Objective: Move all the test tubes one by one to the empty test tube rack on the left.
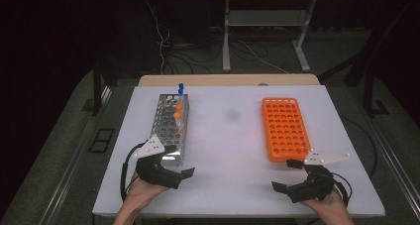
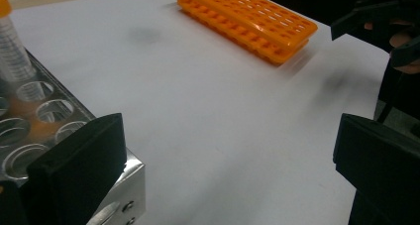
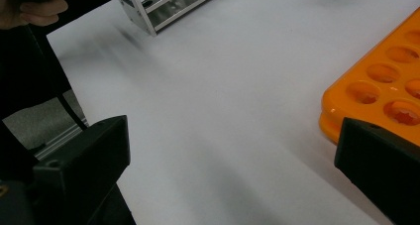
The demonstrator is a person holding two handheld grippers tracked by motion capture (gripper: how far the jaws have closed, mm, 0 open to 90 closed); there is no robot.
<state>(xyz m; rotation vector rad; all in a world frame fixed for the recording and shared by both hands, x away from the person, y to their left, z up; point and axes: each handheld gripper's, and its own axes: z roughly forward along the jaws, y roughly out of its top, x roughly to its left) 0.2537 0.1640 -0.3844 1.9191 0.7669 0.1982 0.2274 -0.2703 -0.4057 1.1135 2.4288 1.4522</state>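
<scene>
A metal tube rack [image 1: 171, 128] lies left, holding orange-capped tubes [image 1: 178, 111]; an empty orange rack [image 1: 285, 129] lies right.

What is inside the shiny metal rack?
In the metal rack, tubes stand at its far end: two with orange caps and one with a blue cap. The other holes look empty. The left gripper covers the near corner, so holes there are hidden.

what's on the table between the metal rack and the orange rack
Nothing but bare white table with a faint grey smudge, seen in the high view between metal rack and orange rack.
</scene>
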